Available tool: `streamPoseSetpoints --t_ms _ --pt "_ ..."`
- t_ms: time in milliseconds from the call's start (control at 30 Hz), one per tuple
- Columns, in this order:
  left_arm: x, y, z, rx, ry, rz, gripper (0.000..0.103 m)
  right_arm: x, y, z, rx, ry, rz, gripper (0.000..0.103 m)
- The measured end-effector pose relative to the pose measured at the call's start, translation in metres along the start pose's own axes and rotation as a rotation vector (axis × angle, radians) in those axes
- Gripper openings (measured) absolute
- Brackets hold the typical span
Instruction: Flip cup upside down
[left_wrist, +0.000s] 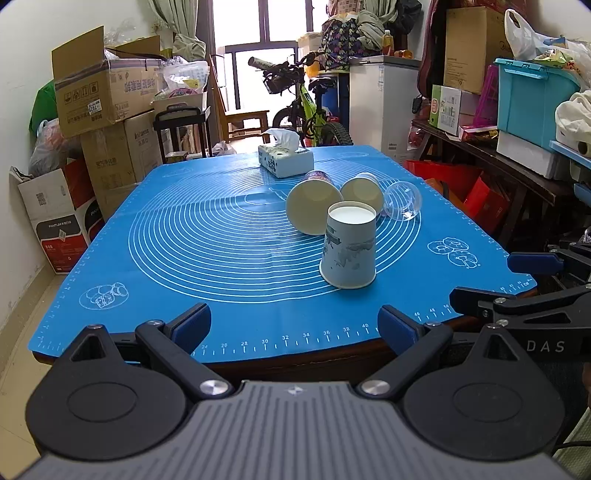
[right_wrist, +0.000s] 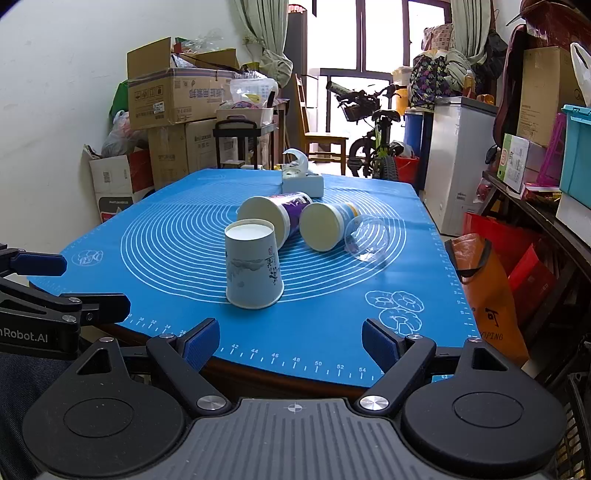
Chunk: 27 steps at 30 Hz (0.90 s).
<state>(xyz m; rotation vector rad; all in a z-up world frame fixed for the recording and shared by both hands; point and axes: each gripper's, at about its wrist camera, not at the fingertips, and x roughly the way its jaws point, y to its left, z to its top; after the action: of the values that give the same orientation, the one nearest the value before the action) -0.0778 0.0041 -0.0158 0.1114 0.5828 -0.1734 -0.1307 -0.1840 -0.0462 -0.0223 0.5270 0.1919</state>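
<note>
A pale blue paper cup (left_wrist: 349, 245) stands upside down on the blue mat (left_wrist: 184, 251), its white base up; it also shows in the right wrist view (right_wrist: 253, 271). Behind it lie a purple-printed paper cup (right_wrist: 271, 216), a second paper cup (right_wrist: 325, 225) and a clear plastic cup (right_wrist: 367, 238), all on their sides. My left gripper (left_wrist: 295, 325) is open and empty at the table's near edge. My right gripper (right_wrist: 291, 343) is open and empty, also at the near edge, to the right of the left one.
A tissue box (left_wrist: 286, 158) sits at the mat's far end. Cardboard boxes (left_wrist: 96, 96) line the left wall. A bicycle (left_wrist: 314, 107), a white freezer (right_wrist: 458, 162) and shelves with bins (left_wrist: 532, 99) stand behind and right. An orange bag (right_wrist: 487, 288) hangs off the table's right side.
</note>
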Motion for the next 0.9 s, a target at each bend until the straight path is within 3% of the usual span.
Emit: streamPoseSetpoints --t_ms 900 --pt "0.0019 0.0017 -0.0006 0.001 0.007 -0.007 0.096 0.0003 -0.0029 -0.0014 0.002 0.006 0.002 0.086"
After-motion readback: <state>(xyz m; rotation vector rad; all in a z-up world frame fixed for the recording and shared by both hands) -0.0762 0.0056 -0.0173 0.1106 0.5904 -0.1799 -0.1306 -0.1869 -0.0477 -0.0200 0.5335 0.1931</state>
